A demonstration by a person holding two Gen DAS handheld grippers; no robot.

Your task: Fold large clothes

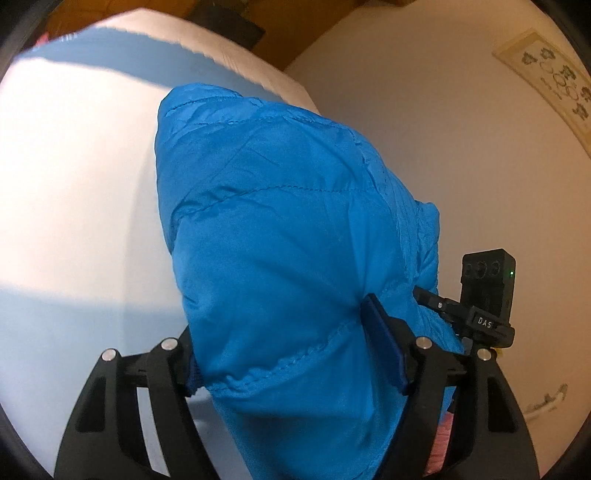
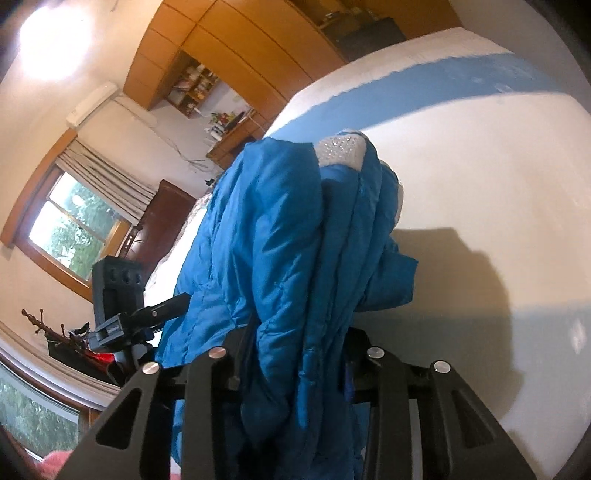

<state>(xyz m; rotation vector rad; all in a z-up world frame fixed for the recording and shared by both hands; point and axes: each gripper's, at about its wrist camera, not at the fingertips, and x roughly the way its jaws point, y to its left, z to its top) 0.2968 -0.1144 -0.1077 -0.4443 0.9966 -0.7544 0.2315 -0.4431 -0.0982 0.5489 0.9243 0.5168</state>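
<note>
Both my left gripper [image 1: 291,354] and right gripper [image 2: 295,354] clench the bunched blue quilted puffer jacket [image 1: 280,229], hanging ahead of fingers above white-and-blue bed [image 1: 74,184]; folding looks unfinished, laydown remains.

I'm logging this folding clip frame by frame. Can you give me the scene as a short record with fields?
garment: blue quilted puffer jacket, bunched, pale lining patch showing
surface: white bed cover with light blue stripes
left gripper: fingers closed on jacket fabric
right gripper: fingers closed on jacket folds
jacket state: held up by both grippers, not laid flat
background: wooden cabinets, curtained window
</note>
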